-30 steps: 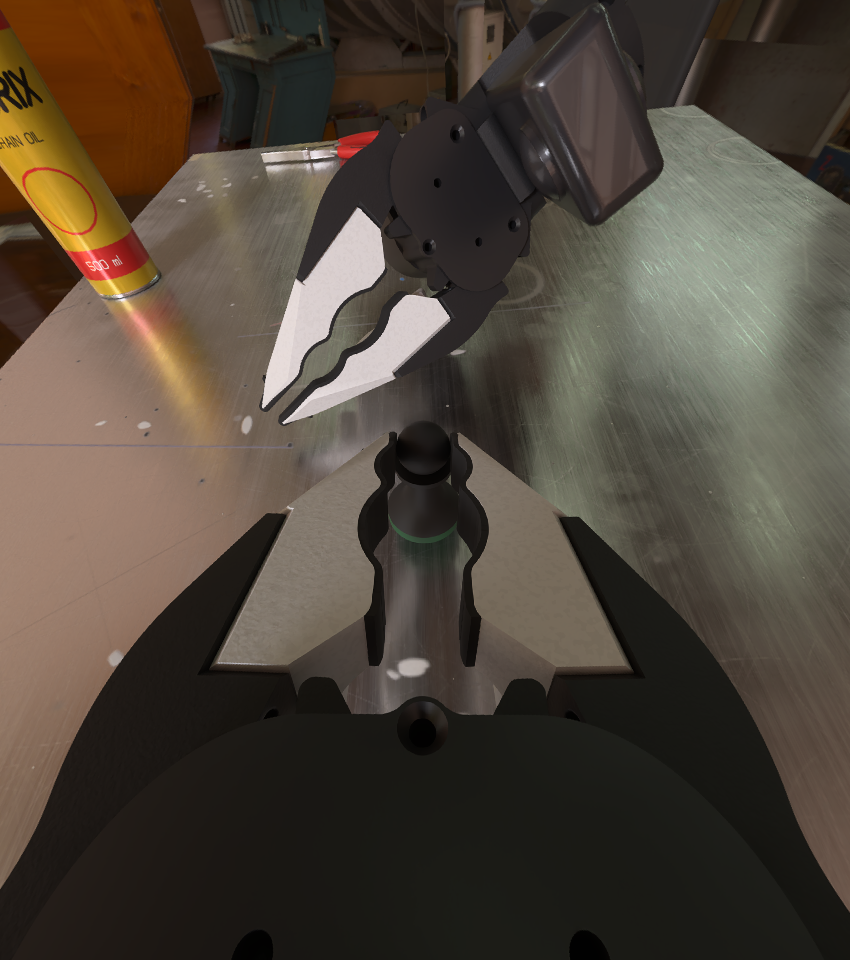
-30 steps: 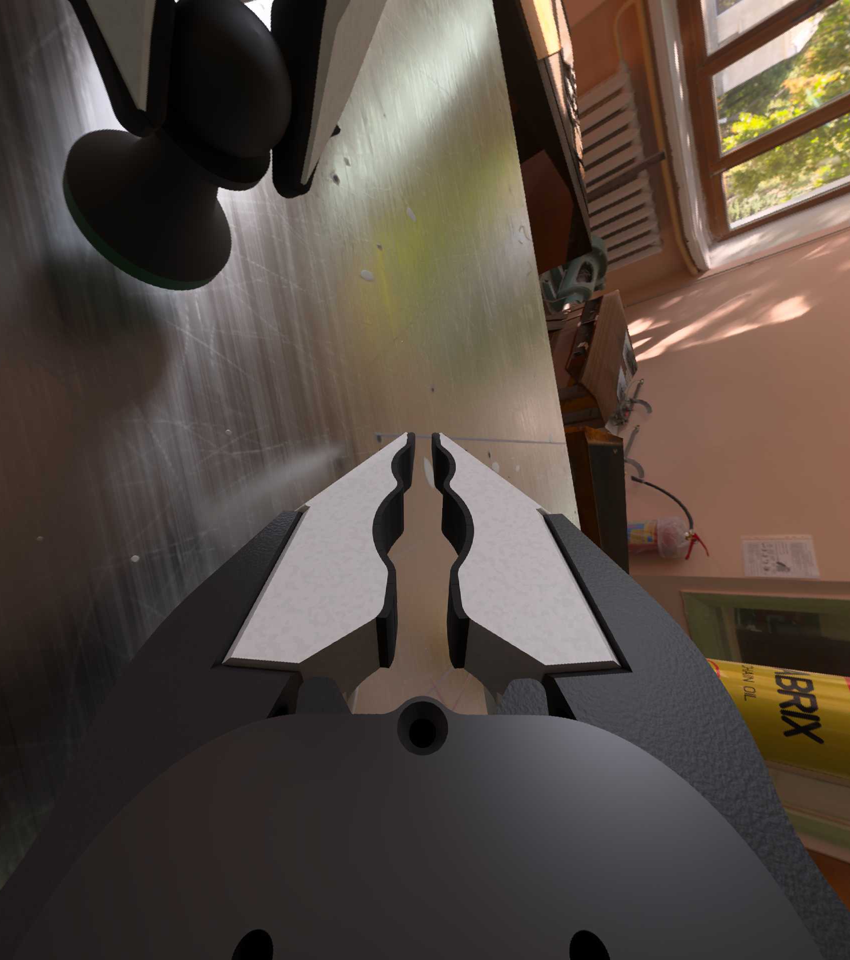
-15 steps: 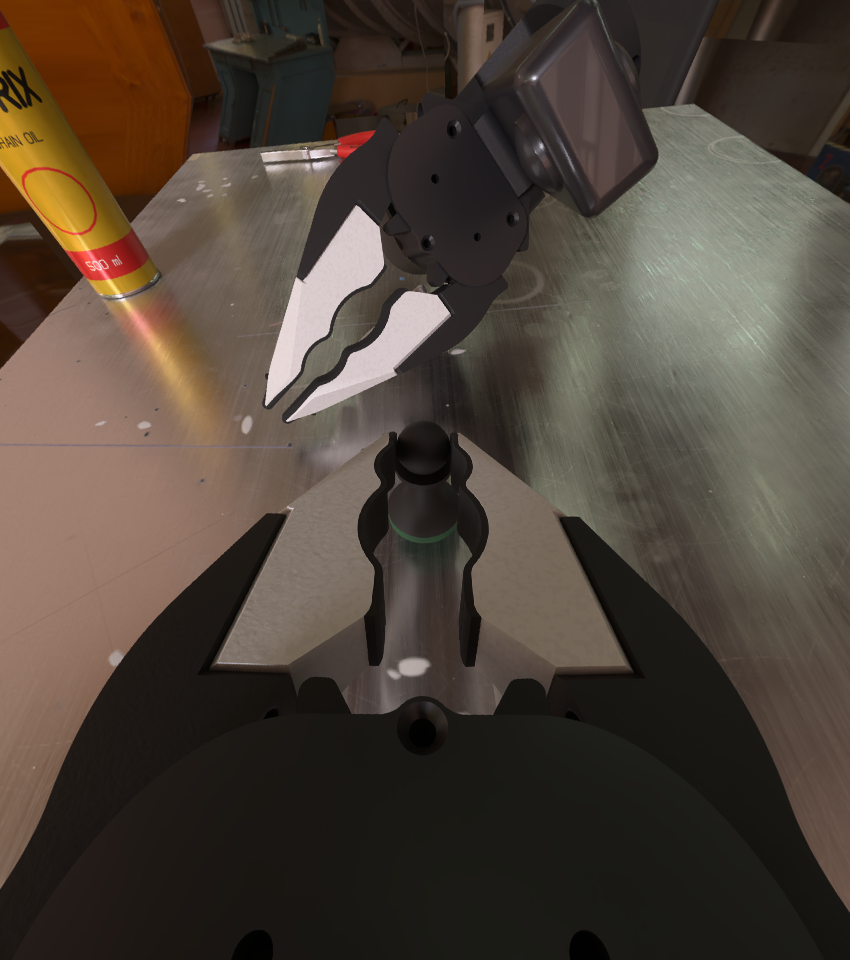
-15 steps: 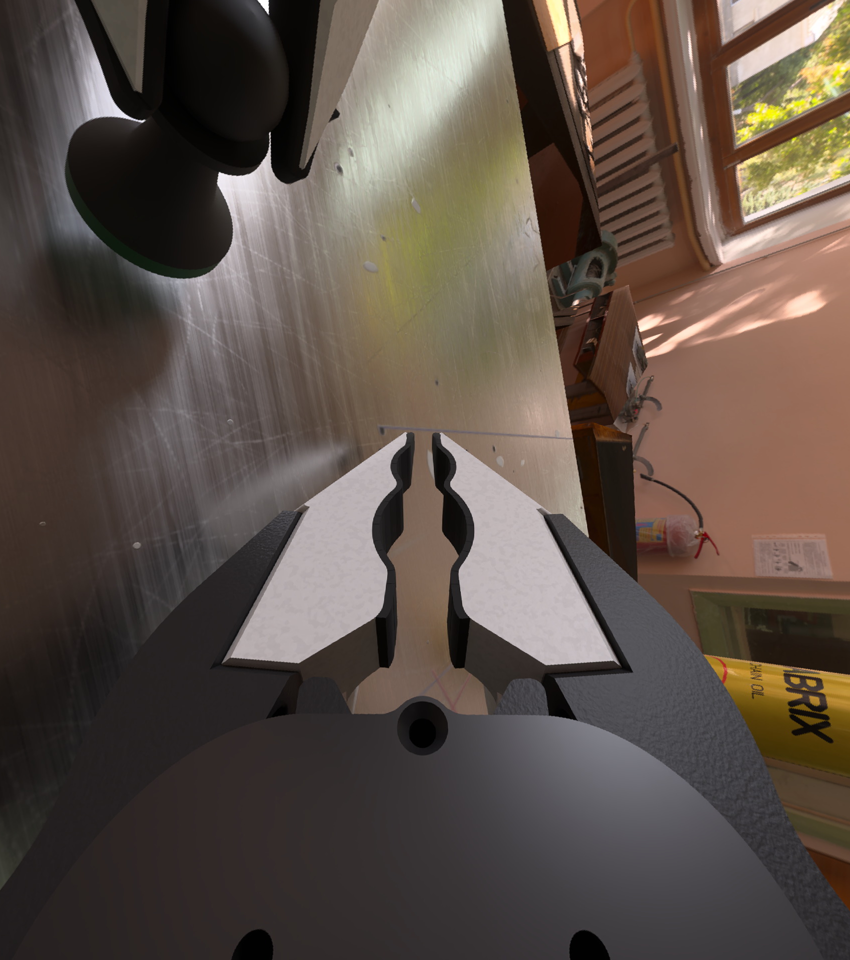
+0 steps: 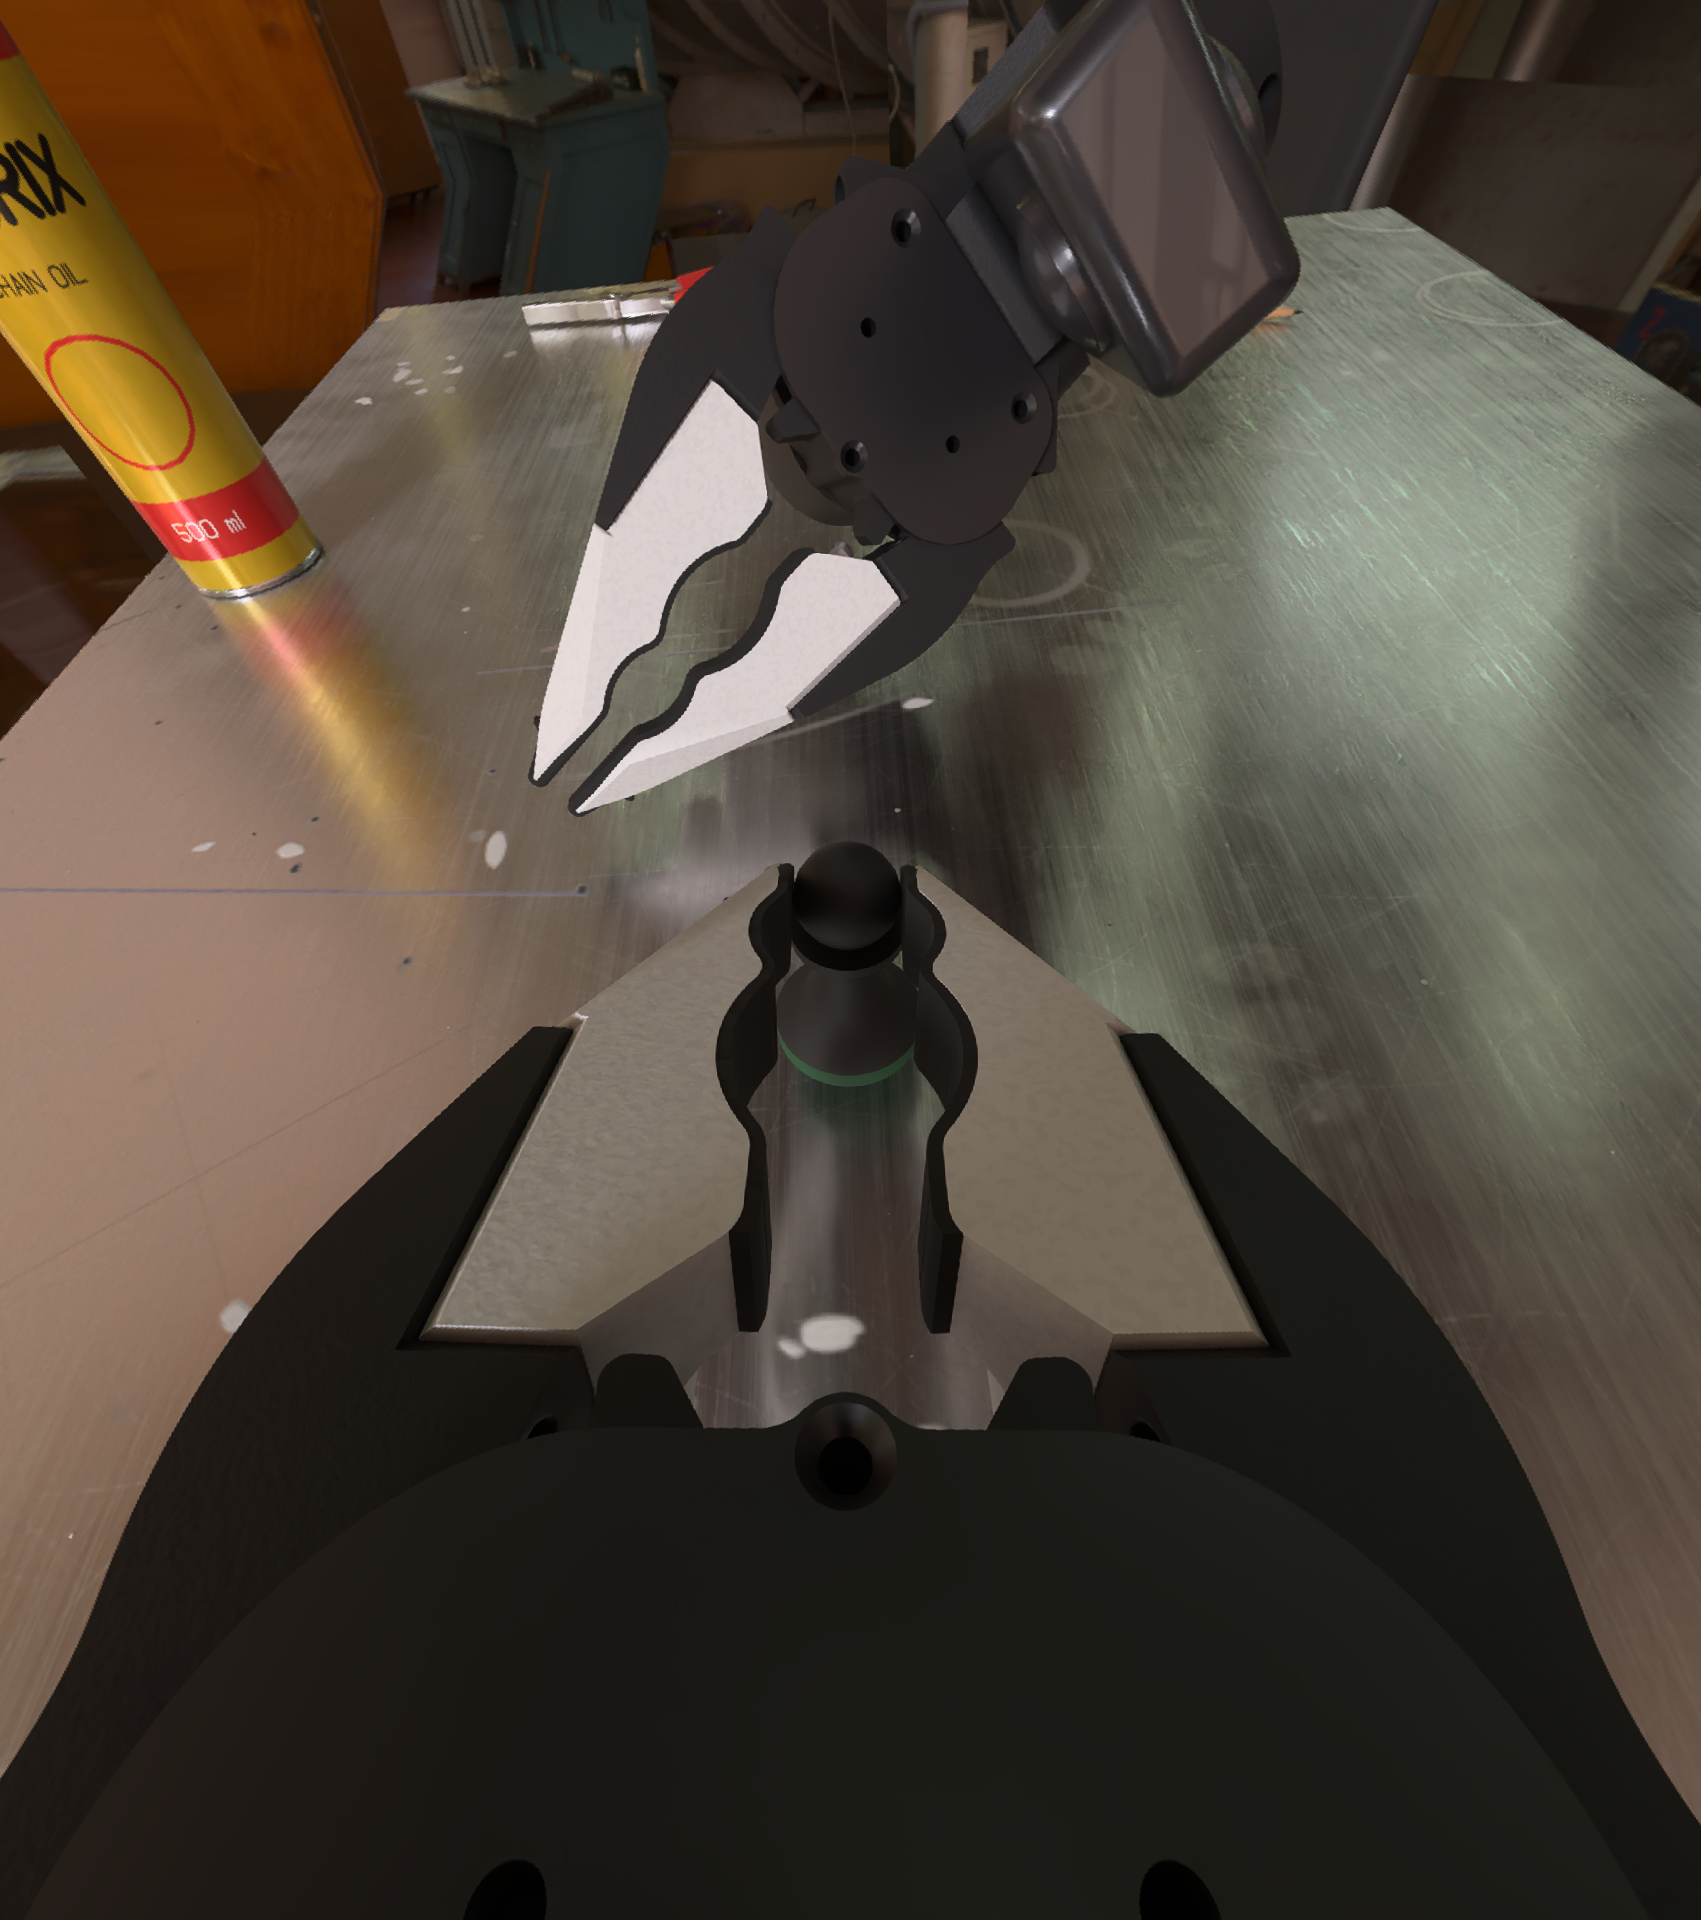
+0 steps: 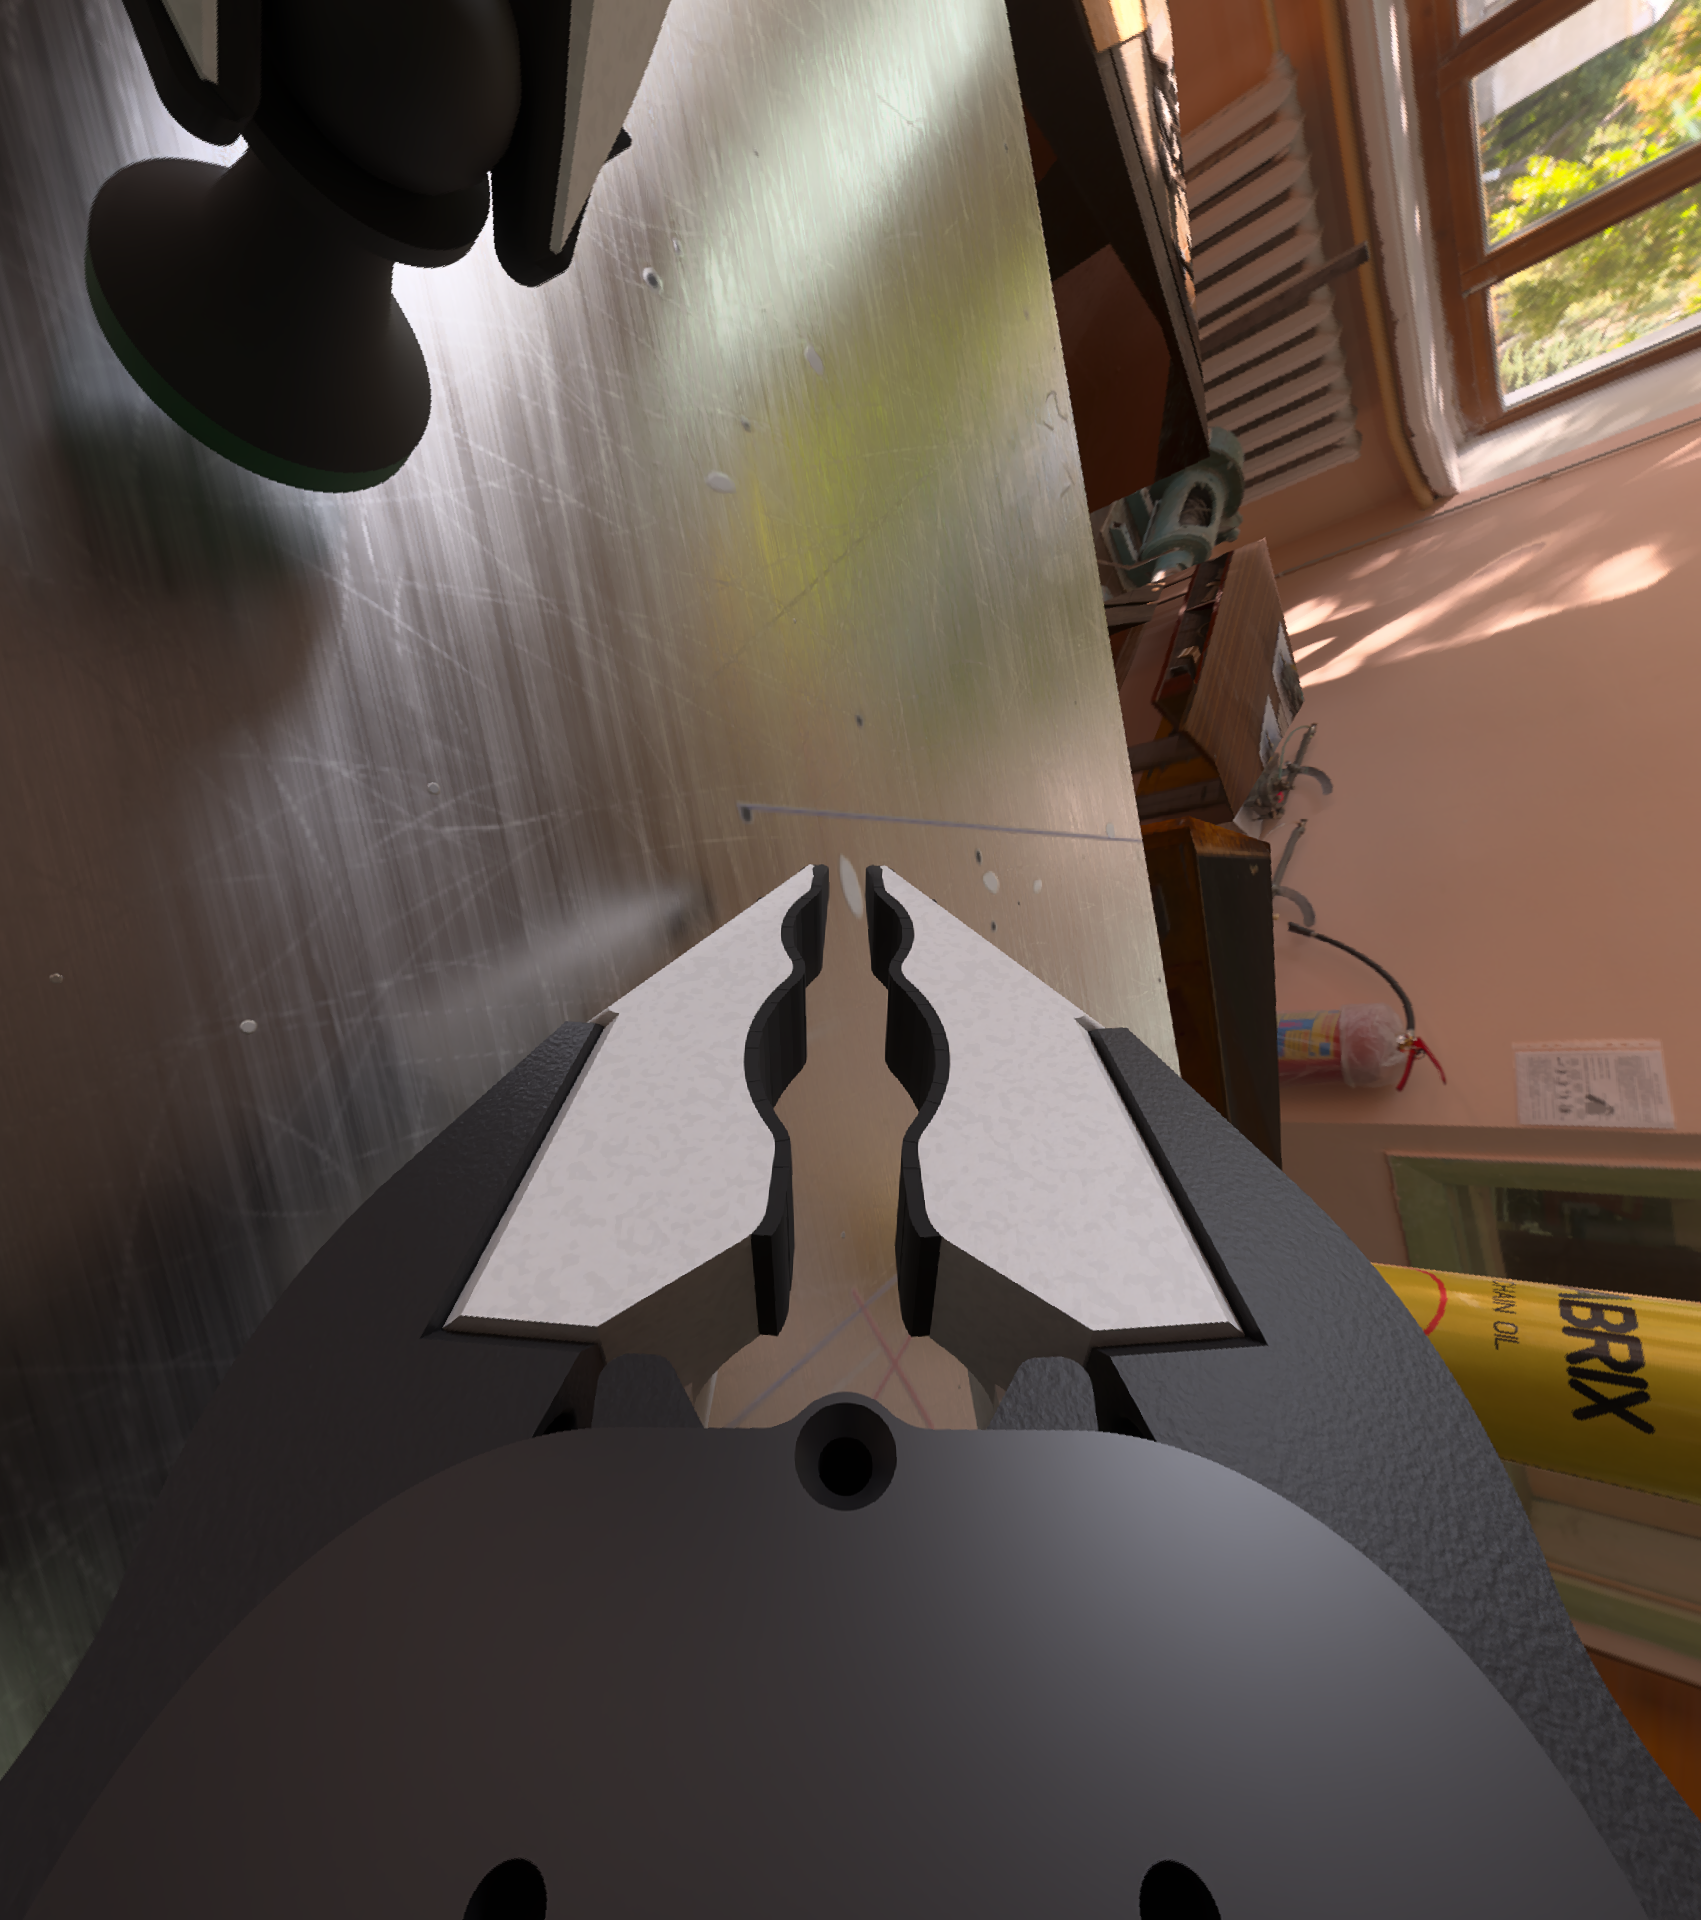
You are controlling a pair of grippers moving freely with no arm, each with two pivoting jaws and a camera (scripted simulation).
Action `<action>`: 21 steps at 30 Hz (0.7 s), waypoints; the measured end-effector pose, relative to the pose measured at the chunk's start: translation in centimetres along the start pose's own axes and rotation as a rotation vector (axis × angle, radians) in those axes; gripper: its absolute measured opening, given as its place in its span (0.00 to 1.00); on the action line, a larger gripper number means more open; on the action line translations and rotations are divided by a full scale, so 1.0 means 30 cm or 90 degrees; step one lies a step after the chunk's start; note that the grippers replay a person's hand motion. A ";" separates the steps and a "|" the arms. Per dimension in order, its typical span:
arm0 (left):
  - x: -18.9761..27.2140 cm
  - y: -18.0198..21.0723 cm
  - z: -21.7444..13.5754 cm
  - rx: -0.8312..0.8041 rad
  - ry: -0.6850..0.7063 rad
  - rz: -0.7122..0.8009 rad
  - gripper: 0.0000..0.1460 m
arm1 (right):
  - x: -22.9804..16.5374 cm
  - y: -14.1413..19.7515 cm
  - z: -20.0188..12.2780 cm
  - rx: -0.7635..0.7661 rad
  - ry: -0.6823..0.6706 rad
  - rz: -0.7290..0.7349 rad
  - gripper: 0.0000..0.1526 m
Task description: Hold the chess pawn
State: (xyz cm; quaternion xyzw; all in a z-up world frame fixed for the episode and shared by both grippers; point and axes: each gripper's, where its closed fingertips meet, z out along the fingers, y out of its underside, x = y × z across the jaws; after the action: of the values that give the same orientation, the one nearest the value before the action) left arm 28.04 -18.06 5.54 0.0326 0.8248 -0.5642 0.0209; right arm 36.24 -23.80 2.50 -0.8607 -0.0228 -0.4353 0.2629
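Observation:
A black chess pawn [image 5: 844, 966] with a green felt base sits between the fingers of my left gripper [image 5: 846, 878], which is shut on its head and neck. The pawn stands upright, its base just above the metal table [image 5: 1345, 727]. My right gripper [image 5: 560, 790] hovers beyond the pawn, tilted down to the left, its jaws almost together and empty. In the right wrist view my right gripper [image 6: 846, 873] points along the table, with the pawn [image 6: 274, 312] at top left, held by the left gripper's fingers [image 6: 597, 135].
A tall yellow and red spray can [image 5: 98, 343] stands at the table's left edge and also shows in the right wrist view [image 6: 1604, 1392]. A small red-handled tool [image 5: 617, 301] lies at the far edge. Workshop furniture surrounds the table.
My right gripper has drifted slightly up and away from the pawn. My left gripper and the pawn have stayed put.

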 end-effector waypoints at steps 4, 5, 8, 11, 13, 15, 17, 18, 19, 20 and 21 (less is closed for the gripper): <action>0.000 0.000 0.000 0.000 0.000 0.000 0.14 | 0.000 0.004 -0.001 -0.005 -0.001 0.000 0.05; 0.000 0.000 0.000 0.000 0.000 0.000 0.14 | 0.000 0.006 -0.001 -0.006 -0.001 0.000 0.05; 0.000 0.001 0.000 0.000 0.000 0.000 0.14 | -0.001 0.009 0.001 -0.010 -0.001 -0.001 0.04; 0.000 0.001 0.000 -0.001 0.001 0.000 0.14 | 0.002 0.009 0.002 -0.010 0.004 -0.002 0.04; 0.000 0.001 0.000 -0.001 0.001 0.000 0.14 | 0.005 0.010 0.003 -0.011 0.007 -0.001 0.04; 0.000 0.001 0.000 -0.001 0.001 0.000 0.14 | 0.006 0.013 0.004 -0.015 0.010 -0.003 0.04; 0.000 0.001 0.000 -0.001 0.001 0.000 0.14 | 0.012 0.016 0.005 -0.019 0.018 -0.004 0.04; 0.000 0.001 0.000 -0.001 0.001 0.000 0.14 | 0.017 0.016 0.005 -0.020 0.024 -0.005 0.04; 0.000 0.001 0.000 -0.001 0.001 0.000 0.14 | 0.022 0.016 0.004 -0.020 0.031 -0.006 0.04; 0.000 0.001 0.000 -0.001 0.001 0.000 0.14 | 0.028 0.016 0.003 -0.020 0.038 -0.005 0.04; 0.000 0.001 0.000 -0.001 0.001 0.001 0.14 | 0.035 0.017 0.001 -0.022 0.046 -0.004 0.04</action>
State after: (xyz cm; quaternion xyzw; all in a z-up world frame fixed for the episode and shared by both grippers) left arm 28.04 -18.05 5.50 0.0335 0.8253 -0.5633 0.0205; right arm 37.06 -24.42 3.08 -0.8488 -0.0086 -0.4672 0.2476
